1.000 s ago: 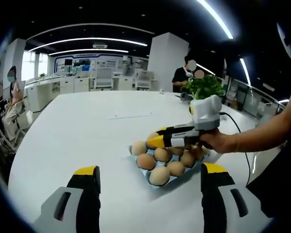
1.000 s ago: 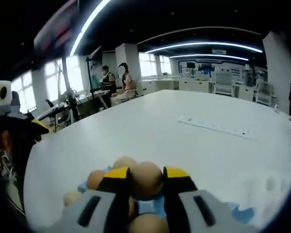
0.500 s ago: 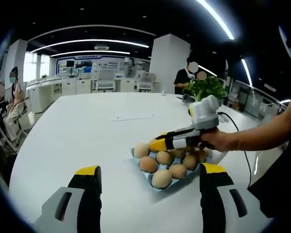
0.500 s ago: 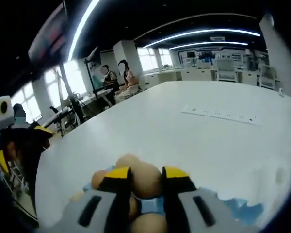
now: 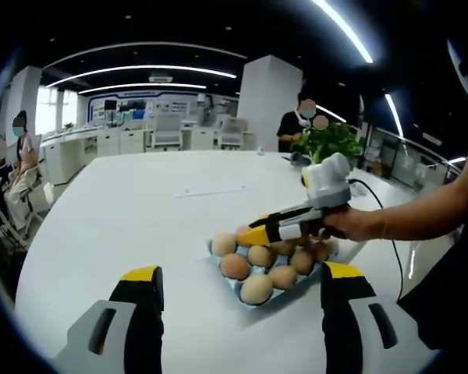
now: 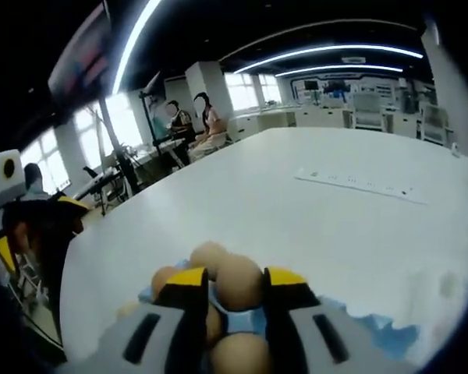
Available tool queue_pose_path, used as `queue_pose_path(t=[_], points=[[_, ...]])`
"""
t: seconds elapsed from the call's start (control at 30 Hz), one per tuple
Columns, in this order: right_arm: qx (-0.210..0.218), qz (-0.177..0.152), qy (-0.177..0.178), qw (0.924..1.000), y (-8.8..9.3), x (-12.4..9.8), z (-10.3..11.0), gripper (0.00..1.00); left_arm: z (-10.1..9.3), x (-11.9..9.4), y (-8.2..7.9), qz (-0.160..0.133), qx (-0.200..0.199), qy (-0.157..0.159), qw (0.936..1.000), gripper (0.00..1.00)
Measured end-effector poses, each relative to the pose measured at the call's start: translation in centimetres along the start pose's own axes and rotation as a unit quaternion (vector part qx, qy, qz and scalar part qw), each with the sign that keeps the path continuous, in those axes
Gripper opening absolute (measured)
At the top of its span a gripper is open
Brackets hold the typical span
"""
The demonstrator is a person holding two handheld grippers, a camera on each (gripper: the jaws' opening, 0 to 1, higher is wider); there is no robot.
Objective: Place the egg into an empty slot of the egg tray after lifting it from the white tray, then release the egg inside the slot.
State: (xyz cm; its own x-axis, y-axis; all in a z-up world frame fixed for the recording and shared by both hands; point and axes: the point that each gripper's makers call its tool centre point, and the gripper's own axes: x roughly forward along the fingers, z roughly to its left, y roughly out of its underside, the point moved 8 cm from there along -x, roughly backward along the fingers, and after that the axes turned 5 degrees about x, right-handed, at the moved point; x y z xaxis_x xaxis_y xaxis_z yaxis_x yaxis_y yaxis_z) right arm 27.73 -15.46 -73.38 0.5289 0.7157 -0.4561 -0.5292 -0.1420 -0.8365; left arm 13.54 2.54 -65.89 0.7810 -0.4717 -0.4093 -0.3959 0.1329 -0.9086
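A brown egg (image 6: pixel 239 282) sits between the right gripper's (image 6: pixel 237 282) jaws; below it, a blue egg tray (image 5: pixel 274 291) of brown eggs on the white table

Left claw (image 5: pixel 238 323): two grey moulded jaw bodies, each with a dark oval recess and a black finger section capped in yellow. Right claw (image 6: pixel 236 288): same grey bodies, black fingers, yellow tips. In the left gripper view the right claw carries a white housing; a black cable trails behind.
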Motion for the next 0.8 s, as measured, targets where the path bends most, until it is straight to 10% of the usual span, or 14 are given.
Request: queue_pose_path(t=[0.27,0.43,0.8], points=[[-0.019,-0.068,0.025,0.9972,-0.9,-4.1,-1.1,0.26,-0.4,0.3,-0.5,-0.003,0.007,0.009,0.9999,0.84],[-0.035,-0.109,0.102,0.9882,-1.0,-7.9,-3.9,0.26,-0.4,0.3,-0.5,-0.003,0.007,0.012,0.9999,0.84],[0.023,-0.132,0.323,0.9369,1.9,-17.2,-13.6,0.26,-0.6,0.5,-0.8,-0.002,0.01,0.015,0.9998,0.84]])
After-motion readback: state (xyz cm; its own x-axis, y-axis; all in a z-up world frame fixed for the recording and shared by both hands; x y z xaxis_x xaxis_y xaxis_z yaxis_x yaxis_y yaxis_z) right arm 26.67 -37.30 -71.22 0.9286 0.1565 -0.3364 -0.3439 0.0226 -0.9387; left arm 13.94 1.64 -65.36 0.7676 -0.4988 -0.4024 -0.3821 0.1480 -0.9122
